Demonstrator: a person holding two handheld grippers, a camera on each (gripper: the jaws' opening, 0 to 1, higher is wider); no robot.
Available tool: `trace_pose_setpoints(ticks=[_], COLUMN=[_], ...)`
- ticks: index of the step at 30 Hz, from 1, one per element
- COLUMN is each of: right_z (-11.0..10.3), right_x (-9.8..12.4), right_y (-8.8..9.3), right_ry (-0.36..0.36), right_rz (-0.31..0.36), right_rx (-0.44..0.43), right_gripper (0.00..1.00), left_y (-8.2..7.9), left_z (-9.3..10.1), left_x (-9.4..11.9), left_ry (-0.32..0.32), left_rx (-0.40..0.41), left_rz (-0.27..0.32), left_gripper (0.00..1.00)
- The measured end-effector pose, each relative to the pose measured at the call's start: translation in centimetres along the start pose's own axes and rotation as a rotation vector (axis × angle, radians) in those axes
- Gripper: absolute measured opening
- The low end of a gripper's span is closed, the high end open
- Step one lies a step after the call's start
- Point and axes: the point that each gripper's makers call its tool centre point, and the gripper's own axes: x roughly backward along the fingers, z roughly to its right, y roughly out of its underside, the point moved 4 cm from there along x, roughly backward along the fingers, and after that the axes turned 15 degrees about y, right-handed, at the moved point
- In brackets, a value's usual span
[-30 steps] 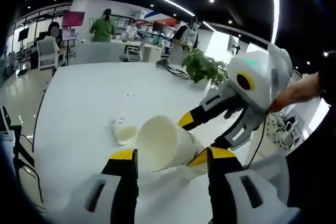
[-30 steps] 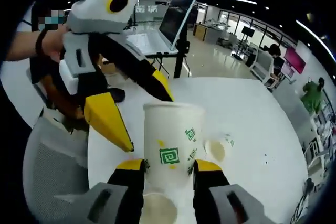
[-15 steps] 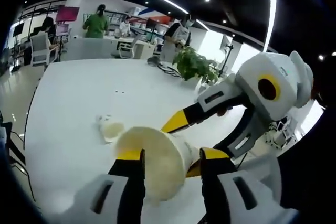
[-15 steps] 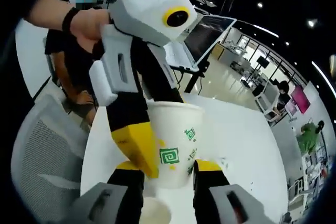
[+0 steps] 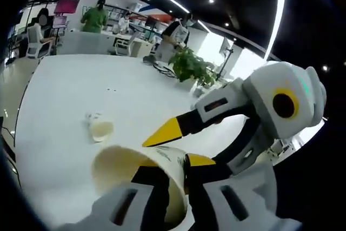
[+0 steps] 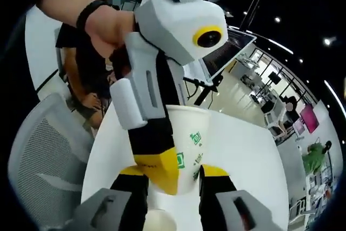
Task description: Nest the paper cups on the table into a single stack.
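In the left gripper view, the left gripper [image 5: 173,179] pinches the rim wall of the paper cup [image 5: 143,174], one jaw inside the mouth, one outside. The right gripper [image 5: 173,142] comes in from the right, reaching the same cup. A small cup [image 5: 100,129] sits further in on the white table [image 5: 65,96].

In the right gripper view, the right gripper [image 6: 174,178] clamps the cup [image 6: 192,150] by its sides, above the table's near edge; the left gripper [image 6: 161,172] crosses its face. Another cup mouth [image 6: 157,221] shows below.
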Motion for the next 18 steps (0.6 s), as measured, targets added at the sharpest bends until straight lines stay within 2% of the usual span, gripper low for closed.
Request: trace_pose_setpoints(ticks=[3, 10, 18], right_z=[-0.4, -0.4, -0.1], right_x=[0.0, 0.6, 1.7], right_y=[0.3, 0.7, 3.1], right_ry=[-0.002, 0.013, 0.037], right_rz=[-0.003, -0.008, -0.059], right_rx=[-0.002, -0.017, -0.084], right_gripper=[0.34, 0.35, 0.44], left_y=[0.2, 0.5, 0.6], left_z=[0.4, 0.8, 0.5], left_x=[-0.1, -0.6, -1.5], left_ry=[0.013, 0.027, 0.021], left_rx=[0.012, 0.019, -0.028], left_rz=[-0.003, -0.016, -0.081], left_gripper=[0.03, 0.01, 0.00])
